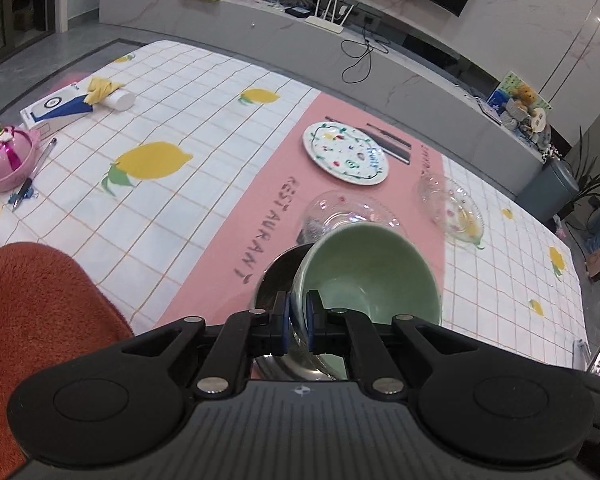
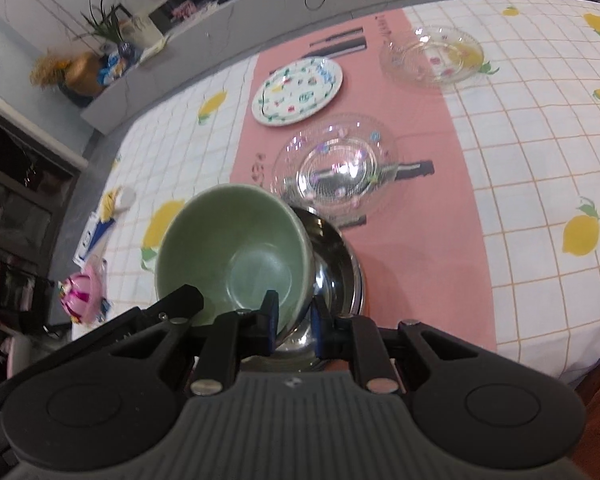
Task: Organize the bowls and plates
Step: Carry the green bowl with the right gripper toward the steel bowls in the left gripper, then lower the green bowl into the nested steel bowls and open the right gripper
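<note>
Inside steel bowl (image 2: 336, 264) | green bowl (image 2: 236, 256), tilted, empty

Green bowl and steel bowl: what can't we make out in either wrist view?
- Steel bowl: mostly hidden behind the green bowl in both views.
- Steel bowl's underside, right wrist view: hidden by the right gripper.
- Green bowl's near rim, left wrist view: covered by the left gripper.
</note>
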Tool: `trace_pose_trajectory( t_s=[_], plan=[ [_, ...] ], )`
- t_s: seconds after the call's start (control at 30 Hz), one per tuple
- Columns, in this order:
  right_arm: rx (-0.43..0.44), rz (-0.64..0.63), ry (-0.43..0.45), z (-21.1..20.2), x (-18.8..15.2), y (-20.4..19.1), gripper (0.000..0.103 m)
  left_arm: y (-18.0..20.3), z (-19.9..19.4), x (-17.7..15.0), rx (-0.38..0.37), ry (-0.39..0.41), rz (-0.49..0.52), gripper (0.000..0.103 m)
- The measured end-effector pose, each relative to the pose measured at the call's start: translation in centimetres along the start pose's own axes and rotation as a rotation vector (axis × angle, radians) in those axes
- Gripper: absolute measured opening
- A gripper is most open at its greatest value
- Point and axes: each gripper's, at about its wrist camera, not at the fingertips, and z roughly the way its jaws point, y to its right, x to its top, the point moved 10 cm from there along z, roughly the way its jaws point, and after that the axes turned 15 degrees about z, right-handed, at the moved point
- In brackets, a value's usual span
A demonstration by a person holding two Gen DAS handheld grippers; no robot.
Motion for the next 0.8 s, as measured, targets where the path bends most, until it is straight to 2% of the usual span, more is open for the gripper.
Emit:
trace_pose_trajectory(
  t_s=[0.4, 0.8],
  plan=[
    [-0.025, -0.01, -0.058, 2.2, -0.4, 0.0, 0.015, -1.3, 1.7, -1.0, -0.022, -0.031, -0.041, 0.009],
    [-0.022, 0.013, -0.088, 3.4, 0.3, 0.5, 0.015, -1.3, 3.0, -1.2, -0.03, -0.062, -0.028, 0.011]
  ],
)
